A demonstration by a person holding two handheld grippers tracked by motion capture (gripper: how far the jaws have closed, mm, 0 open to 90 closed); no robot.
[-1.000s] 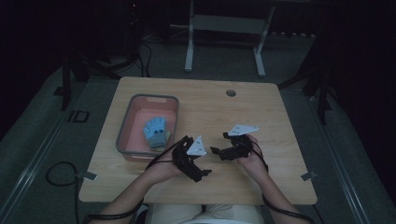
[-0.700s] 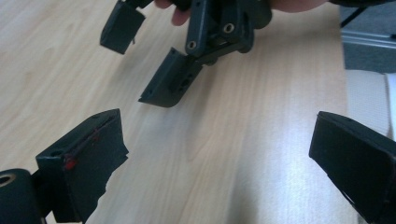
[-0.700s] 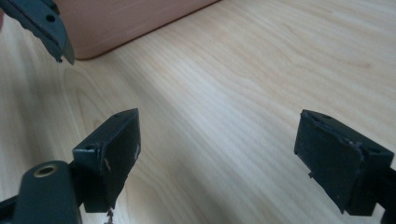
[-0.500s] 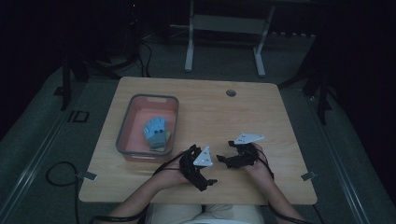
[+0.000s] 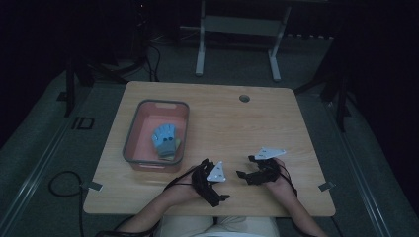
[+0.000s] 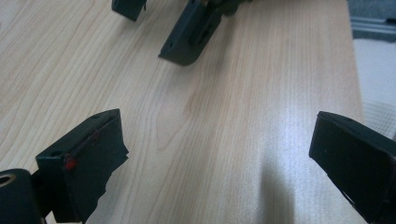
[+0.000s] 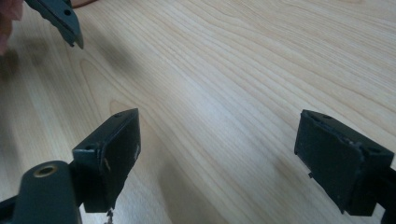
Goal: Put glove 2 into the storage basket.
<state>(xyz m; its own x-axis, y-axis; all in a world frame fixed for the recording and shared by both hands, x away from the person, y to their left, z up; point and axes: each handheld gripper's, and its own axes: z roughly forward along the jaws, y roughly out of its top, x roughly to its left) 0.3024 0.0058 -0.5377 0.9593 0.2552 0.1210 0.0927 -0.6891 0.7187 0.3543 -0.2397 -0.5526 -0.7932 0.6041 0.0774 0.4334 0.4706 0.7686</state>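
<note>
Glove [image 5: 165,140], blue, lies crumpled in the bin [image 5: 132,140]. We hold our left gripper [image 5: 221,186] and right gripper [image 5: 245,168] low at the table's [image 5: 247,123] near edge, jaws wide, empty.

The high view is dim and murky, its surroundings sinking into near black, detail soft and grainy. Both gripper views are bright: soft glare whitens the wooden table [image 6: 289,135] ahead of the left gripper [image 6: 219,158], and blurred shadows pool under the right gripper [image 7: 217,154]. Near jaws are slightly unsharp.
</note>
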